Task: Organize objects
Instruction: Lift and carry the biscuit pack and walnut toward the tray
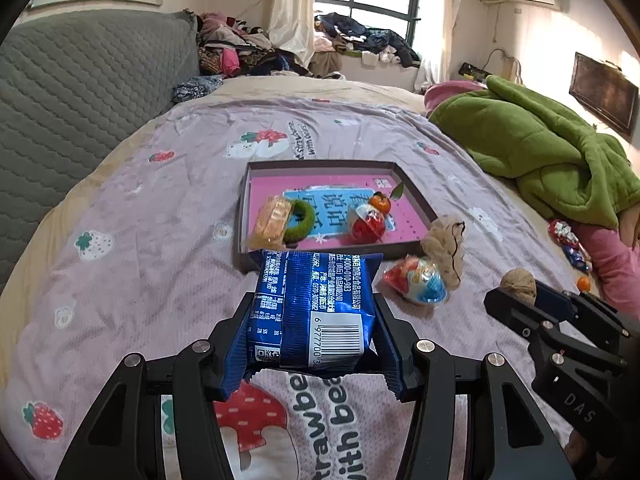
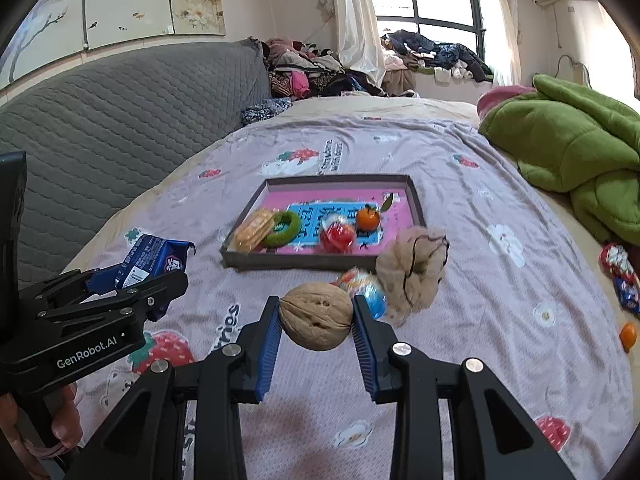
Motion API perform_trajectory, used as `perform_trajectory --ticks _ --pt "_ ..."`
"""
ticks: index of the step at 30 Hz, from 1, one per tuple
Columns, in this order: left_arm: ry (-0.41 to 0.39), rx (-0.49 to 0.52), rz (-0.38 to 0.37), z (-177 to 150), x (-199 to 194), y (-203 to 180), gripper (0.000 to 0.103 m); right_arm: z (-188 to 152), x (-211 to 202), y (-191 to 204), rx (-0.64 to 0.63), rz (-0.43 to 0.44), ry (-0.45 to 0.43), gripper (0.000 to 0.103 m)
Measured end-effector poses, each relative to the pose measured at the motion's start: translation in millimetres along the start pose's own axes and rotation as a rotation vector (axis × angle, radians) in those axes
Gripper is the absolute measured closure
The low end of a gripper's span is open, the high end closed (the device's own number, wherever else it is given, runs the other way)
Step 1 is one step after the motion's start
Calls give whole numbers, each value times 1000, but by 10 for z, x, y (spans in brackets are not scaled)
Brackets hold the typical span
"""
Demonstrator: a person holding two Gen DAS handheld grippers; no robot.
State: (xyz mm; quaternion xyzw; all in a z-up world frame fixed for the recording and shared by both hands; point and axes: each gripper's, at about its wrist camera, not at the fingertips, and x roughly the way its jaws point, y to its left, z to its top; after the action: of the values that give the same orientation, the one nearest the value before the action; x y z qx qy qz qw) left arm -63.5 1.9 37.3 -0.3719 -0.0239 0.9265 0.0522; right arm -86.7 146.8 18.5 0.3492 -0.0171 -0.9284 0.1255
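Blue snack packet [image 1: 316,312] is clamped in the left tool [image 1: 314,344], the walnut [image 2: 316,316] in the right tool [image 2: 316,334], both above the bed [image 2: 500,280]. Next, I think, carry them to the tray [image 2: 414,200] and release.

The blue snack packet [image 1: 316,312] between my left fingers [image 1: 236,352] carries a barcode beginning 6 97770 and a phone number, 400-010-983, among small Chinese print I cannot read. My left gripper [image 2: 120,292] is marked "GenRobot.AI" on its side; my right gripper [image 1: 516,300] shows "DAS". The bedsheet [image 1: 160,220] below reads "strawbe", upside down.
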Motion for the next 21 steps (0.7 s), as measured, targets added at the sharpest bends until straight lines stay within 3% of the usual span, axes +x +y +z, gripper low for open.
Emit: perform_trajectory --ticks 21 --pt "-26 14 0 469 299 -8 47 538 215 -105 -48 -26 -43 68"
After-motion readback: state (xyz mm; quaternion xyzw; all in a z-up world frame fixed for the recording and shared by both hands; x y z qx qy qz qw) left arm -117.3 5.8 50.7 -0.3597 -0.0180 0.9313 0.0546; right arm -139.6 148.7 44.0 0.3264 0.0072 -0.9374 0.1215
